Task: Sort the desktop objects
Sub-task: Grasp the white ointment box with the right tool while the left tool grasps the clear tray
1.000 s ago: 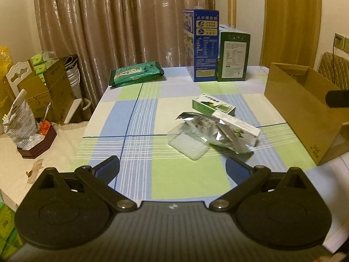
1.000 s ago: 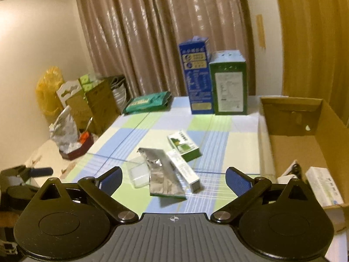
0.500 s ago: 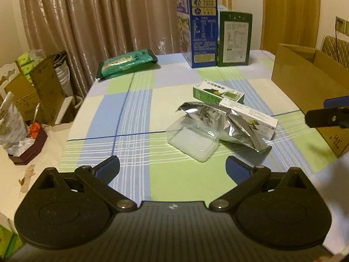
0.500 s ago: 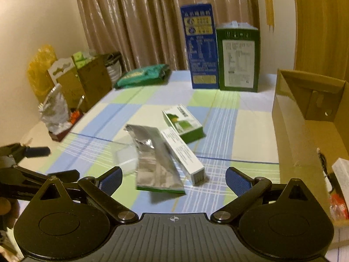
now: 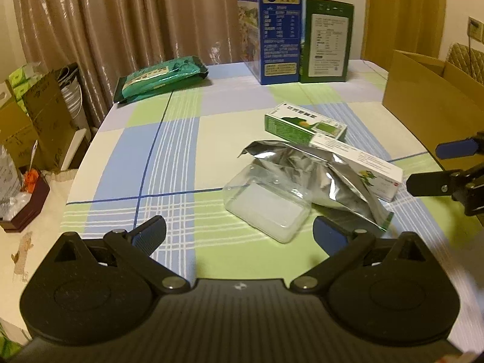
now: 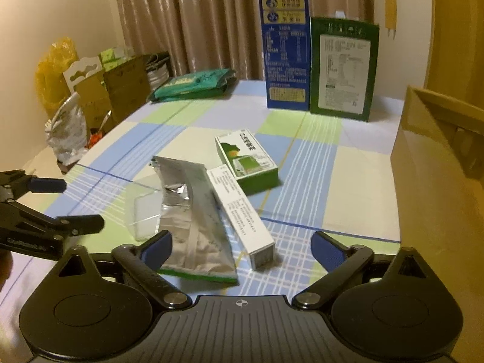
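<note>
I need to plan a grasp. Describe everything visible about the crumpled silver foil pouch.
The crumpled silver foil pouch lies flat on the checked tablecloth, shiny, creased, with a green strip along its near edge and a ragged, torn-looking far end. It overlaps the clear plastic tray, and the long white carton lies against its other side. Neither gripper touches it.

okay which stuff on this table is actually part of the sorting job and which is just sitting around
Likely for sorting:
silver foil pouch
clear plastic tray
long white box
small green box
cardboard box, probably the destination

Just lying about:
tall blue carton
tall green carton
teal packet
bags and boxes beside the table
</note>
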The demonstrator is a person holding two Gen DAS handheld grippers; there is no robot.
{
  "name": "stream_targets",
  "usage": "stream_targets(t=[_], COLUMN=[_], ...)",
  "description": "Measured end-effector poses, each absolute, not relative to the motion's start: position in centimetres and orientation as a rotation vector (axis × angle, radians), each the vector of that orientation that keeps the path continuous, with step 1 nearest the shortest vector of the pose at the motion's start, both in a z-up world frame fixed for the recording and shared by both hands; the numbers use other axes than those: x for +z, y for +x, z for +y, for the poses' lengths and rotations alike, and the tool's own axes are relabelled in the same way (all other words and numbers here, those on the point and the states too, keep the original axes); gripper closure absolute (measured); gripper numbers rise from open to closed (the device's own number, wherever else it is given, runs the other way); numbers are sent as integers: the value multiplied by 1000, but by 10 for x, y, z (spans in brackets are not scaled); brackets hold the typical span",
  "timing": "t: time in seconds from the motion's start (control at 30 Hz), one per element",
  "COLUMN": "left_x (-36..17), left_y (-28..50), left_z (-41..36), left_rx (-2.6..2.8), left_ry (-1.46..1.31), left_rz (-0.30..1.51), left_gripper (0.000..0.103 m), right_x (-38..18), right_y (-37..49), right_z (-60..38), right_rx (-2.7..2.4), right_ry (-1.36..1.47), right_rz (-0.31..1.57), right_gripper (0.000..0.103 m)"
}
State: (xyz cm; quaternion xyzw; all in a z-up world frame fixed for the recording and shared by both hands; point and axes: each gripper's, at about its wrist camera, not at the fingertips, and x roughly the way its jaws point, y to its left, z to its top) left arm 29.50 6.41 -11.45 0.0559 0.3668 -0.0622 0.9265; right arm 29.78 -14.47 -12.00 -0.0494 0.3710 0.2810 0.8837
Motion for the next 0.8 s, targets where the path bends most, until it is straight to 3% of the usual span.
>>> stream_targets(t=[0.13,0.8], left_x=[-118,-163], left_y=[304,347], left_z=[70,51], left_rx=[-125,-437], left_ry=[83,365], left_rz=[759,692], left_gripper=[2,2], right_x=[-127,-147], right_y=[310,335], right_z=[-140,-124], right_rx=[596,687], right_ry=[-132,-225], right_rz=[796,827], right_gripper=[29,33])
